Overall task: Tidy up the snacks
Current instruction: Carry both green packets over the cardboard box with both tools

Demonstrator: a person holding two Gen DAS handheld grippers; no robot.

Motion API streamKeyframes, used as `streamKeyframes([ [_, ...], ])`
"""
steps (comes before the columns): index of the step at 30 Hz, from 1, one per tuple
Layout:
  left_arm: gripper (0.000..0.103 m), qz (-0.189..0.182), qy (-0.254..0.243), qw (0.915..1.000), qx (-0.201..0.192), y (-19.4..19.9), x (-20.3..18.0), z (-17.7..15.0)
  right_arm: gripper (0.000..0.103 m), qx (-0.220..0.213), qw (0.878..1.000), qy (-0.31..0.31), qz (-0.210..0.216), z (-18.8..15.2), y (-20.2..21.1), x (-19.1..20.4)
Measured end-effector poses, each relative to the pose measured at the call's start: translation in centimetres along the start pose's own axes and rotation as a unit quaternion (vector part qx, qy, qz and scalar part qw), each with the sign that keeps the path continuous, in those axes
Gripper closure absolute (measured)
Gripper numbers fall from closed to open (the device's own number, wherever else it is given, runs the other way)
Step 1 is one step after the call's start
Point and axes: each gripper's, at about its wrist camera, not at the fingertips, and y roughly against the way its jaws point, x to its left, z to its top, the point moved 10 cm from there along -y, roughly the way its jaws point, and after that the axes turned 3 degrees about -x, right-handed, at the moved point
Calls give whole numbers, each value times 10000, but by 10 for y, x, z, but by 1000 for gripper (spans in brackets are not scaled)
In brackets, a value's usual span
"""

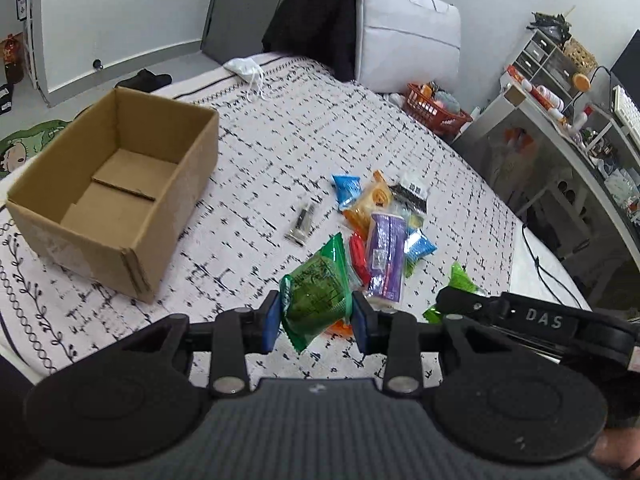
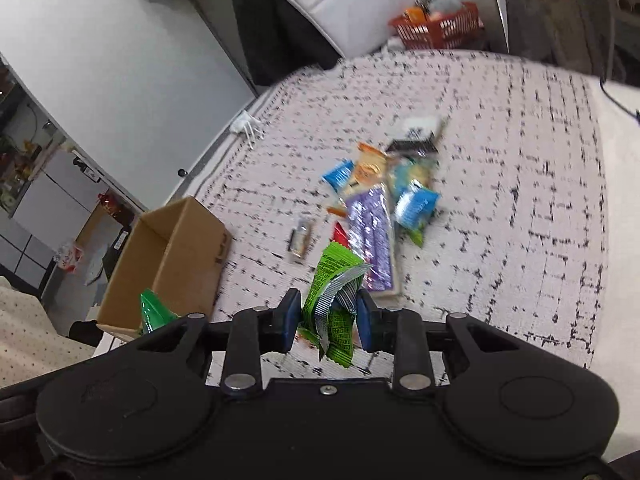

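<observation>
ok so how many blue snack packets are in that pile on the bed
2 that show: one blue snack packet at the pile's far left edge, beside the orange packet; another on the right, next to the purple package. More may be buried underneath.

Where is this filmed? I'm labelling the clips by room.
Probably a bedroom: snacks lie on a patterned bedspread, a white zipped bedding bag leans on the wall, and a cluttered grey desk stands alongside.

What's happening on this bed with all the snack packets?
Someone is sorting snacks with a handheld gripper in each hand. The left gripper has its jaws closed on a dark green packet; the right gripper grips a light green wrapper. The cardboard box is empty, and a pile of snacks waits on the bedspread.
</observation>
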Motion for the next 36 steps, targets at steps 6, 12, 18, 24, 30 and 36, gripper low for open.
streamKeyframes([
  [6, 67, -156, 3, 9997, -203, 19, 7, 14, 73, -254, 9992, 259, -137, 8, 14, 24],
  [12, 67, -328, 78, 9990, -285, 30, 20, 21, 73, -344, 9989, 308, -74, 7, 19, 46],
  [18, 67, -307, 124, 9986, -424, 43, 37, 30, 73, -406, 9985, 346, -108, 6, 20, 70],
  [24, 67, -313, -23, 9975, -627, 55, 50, 43, 73, -485, 9976, 479, -156, 7, 17, 97],
  [30, 67, -357, 29, 9967, -724, 61, 69, 55, 73, -503, 9972, 549, -81, 5, 8, 122],
  [36, 67, -484, 266, 9961, -685, 61, 94, 64, 73, -510, 9970, 578, 21, 5, -3, 147],
])
